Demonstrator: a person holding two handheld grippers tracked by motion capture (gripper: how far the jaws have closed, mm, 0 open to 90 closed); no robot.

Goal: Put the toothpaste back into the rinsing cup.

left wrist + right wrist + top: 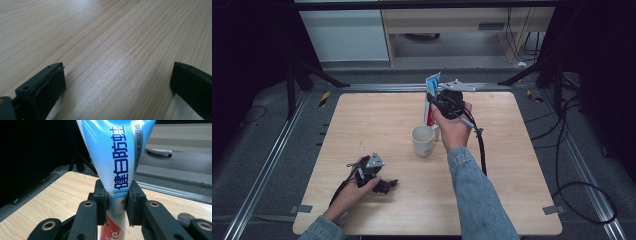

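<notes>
The right gripper [116, 206] has its jaws clamped on an upright toothpaste tube [117, 157] just beside a white mug [422, 140]; the left gripper [117, 85] rests on the table [100, 37], jaws wide apart, nothing between them.

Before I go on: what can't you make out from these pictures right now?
- Inside of the mug: too small in the high view to tell if it holds anything.
- Toothpaste tube: its cap end is hidden behind the right tongs and hand.
- Left tongs: open over bare table.
</notes>
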